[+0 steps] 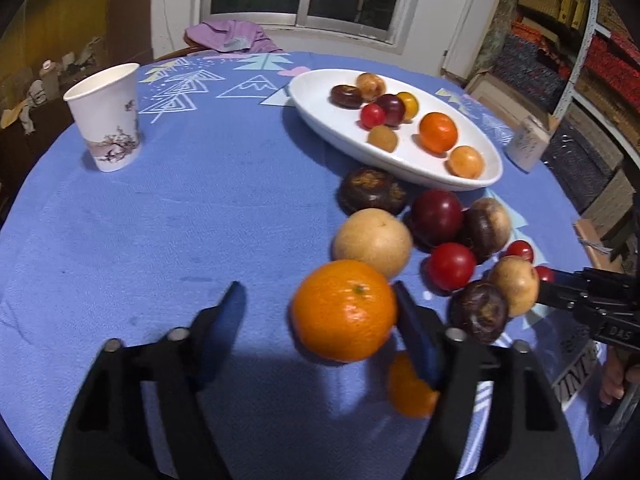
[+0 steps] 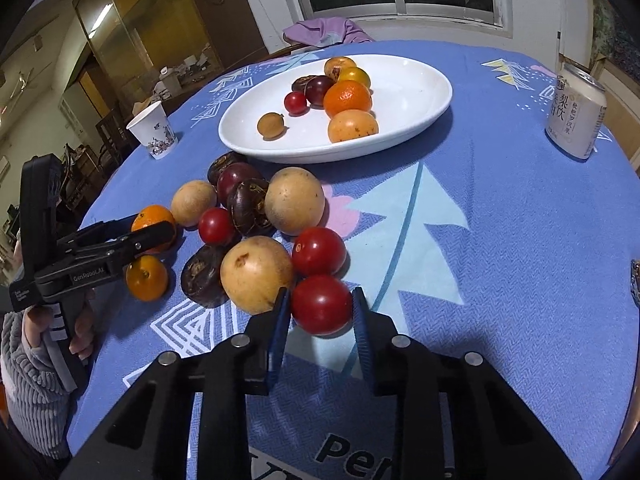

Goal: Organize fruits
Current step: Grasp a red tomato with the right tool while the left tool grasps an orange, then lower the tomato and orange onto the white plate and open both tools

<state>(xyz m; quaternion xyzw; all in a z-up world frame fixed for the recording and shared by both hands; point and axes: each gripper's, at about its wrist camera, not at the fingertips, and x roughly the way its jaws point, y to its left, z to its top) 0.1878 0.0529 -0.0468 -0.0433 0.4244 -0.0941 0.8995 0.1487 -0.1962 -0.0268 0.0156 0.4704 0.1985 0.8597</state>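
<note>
Right wrist view: your right gripper [image 2: 321, 322] has its jaws closing around a red tomato [image 2: 321, 304] on the bench; your left gripper [image 1: 320, 332] is wide, touching a mandarin [image 1: 344, 311].

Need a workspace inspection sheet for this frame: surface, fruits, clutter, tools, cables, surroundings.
Surface: round table with a blue patterned cloth.
Job's things: white oval dish holds eight small fruits; loose pile on the cloth in front of it, including an orange, a red tomato, tan, dark purple and brown fruits.
Clutter: paper cup at the left, drink can at the right.
Tools: left tool open, orange between its fingers, only the right finger touching; right tool straddles the red tomato, contact unclear.
Cables: nothing seen.
Surroundings: window, purple cloth behind the table, stacked boxes on shelves at the right.
</note>
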